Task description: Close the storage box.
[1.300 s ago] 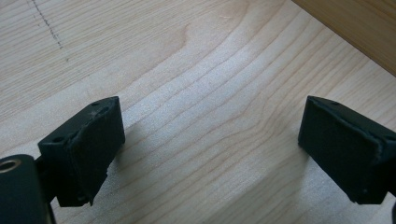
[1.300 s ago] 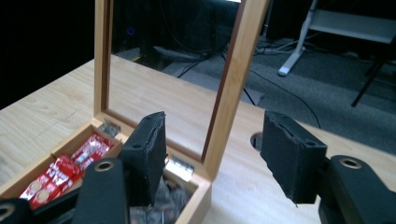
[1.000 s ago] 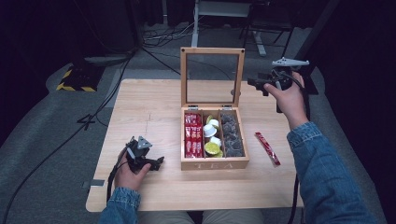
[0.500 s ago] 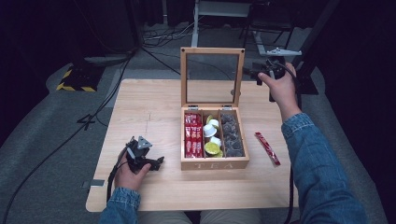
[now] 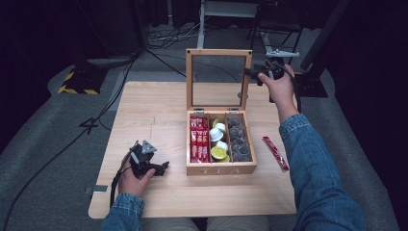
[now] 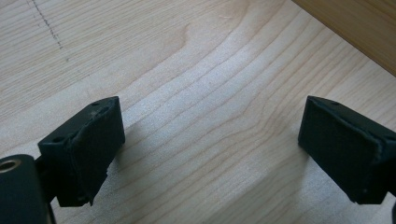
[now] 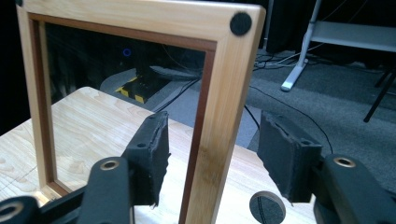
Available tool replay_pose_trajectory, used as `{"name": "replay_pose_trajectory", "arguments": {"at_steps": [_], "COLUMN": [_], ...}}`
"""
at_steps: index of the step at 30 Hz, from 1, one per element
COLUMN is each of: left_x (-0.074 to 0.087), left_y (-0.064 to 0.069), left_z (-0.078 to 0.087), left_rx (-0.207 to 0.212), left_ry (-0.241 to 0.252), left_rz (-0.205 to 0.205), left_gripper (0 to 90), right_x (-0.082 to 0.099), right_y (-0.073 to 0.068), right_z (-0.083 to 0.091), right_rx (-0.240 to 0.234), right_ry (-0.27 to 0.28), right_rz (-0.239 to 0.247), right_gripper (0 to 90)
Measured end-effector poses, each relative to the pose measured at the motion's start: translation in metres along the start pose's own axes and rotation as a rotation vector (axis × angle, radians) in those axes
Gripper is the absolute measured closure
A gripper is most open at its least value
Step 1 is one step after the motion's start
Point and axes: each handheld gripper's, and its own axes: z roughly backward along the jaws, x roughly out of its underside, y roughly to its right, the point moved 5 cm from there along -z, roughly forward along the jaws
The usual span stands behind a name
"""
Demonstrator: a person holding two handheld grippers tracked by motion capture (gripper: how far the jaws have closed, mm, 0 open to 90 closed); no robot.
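The upright glass lid [image 7: 219, 93] of the wooden tea box [image 5: 220, 168] on the table [image 5: 154, 110] is straddled by the right tool [image 5: 251, 73], whose jaws have just been closing, not yet touching. One red sachet [image 5: 275, 152] lies beside the box. The left tool [image 5: 162, 167] is spread over bare wood

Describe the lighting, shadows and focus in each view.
High view: table lit, surroundings dark, slightly soft. Left gripper view: sharp wood grain, soft shadows beside the left claw. Right gripper view: lid frame sharp between the right claw, dim background.
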Motion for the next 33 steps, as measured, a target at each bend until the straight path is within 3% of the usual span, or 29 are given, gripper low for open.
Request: {"name": "replay_pose_trajectory", "arguments": {"at_steps": [23,33], "left_x": [0.0,0.0], "left_y": [0.0,0.0], "left_z": [0.0,0.0], "left_rx": [0.0,0.0], "left_ry": [0.0,0.001], "left_rz": [0.0,0.002], "left_gripper": [7.4,7.4], "right_x": [0.012,0.01], "right_y": [-0.001,-0.004], "right_z": [-0.026,-0.023], "right_rx": [-0.045,-0.053], "right_ry": [-0.019,-0.024], "right_rz": [-0.049,-0.045], "right_gripper": [50.6,51.2]}}
